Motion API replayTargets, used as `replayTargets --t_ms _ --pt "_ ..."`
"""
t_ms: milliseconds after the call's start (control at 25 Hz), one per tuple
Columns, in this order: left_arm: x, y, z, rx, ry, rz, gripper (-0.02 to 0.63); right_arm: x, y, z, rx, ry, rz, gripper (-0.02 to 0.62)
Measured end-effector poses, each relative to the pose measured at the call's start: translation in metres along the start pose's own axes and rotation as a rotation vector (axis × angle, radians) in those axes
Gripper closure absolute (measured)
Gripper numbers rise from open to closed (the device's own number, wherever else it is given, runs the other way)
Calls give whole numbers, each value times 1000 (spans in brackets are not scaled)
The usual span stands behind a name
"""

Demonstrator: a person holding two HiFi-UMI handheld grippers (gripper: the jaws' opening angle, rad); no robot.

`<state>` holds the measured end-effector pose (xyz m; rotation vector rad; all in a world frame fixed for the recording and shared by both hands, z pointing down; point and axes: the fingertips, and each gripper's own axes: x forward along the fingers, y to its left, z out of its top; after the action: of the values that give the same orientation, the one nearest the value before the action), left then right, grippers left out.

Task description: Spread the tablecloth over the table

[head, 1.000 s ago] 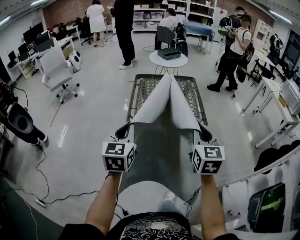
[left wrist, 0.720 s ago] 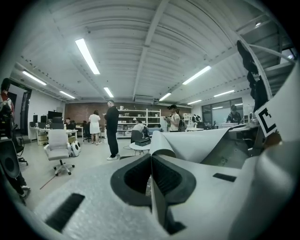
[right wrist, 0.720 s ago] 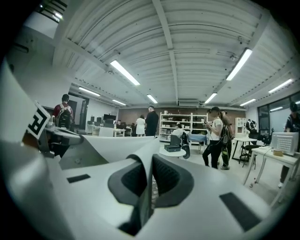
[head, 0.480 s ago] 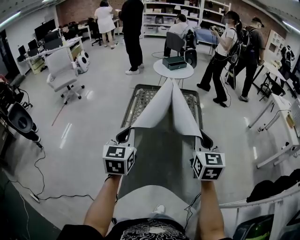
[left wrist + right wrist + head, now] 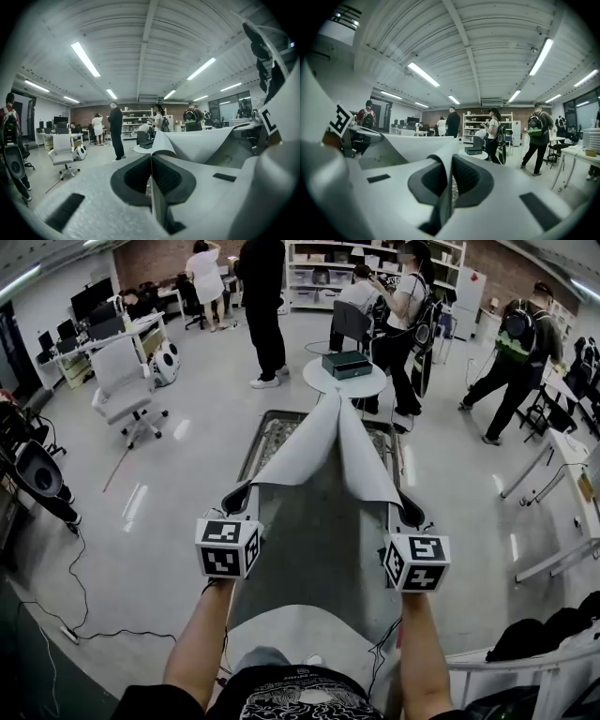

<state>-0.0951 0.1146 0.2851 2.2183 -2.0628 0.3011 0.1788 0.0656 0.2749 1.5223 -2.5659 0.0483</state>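
Tablecloth (image 5: 302, 454): grey, running lengthwise along the long surface (image 5: 265, 434) toward the person, its raised sides folding in to a peak at the far end.
Left gripper (image 5: 240, 497): pressed together, pinching the cloth's near left edge.
Right gripper (image 5: 410, 512): likewise clamped on the near right edge.
Surface: its patterned top shows bare at the far end, beside the cloth.
Beyond: a small round surface (image 5: 328, 382) carrying a dark box (image 5: 347, 363); people stand around it.

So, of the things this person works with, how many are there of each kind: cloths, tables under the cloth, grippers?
Cloth: 1
Table: 1
Grippers: 2, left gripper and right gripper, both shut on the cloth
Total: 4
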Motion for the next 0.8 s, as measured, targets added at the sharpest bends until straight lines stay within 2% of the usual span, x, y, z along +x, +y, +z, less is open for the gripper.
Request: replayTargets --t_ms 320,800 --pt "50 18 8 1 -10 7 598 51 -18 2 -21 11 1 588" --pt "197 75 26 -11 11 -49 598 185 -59 5 -66 108 -91 588"
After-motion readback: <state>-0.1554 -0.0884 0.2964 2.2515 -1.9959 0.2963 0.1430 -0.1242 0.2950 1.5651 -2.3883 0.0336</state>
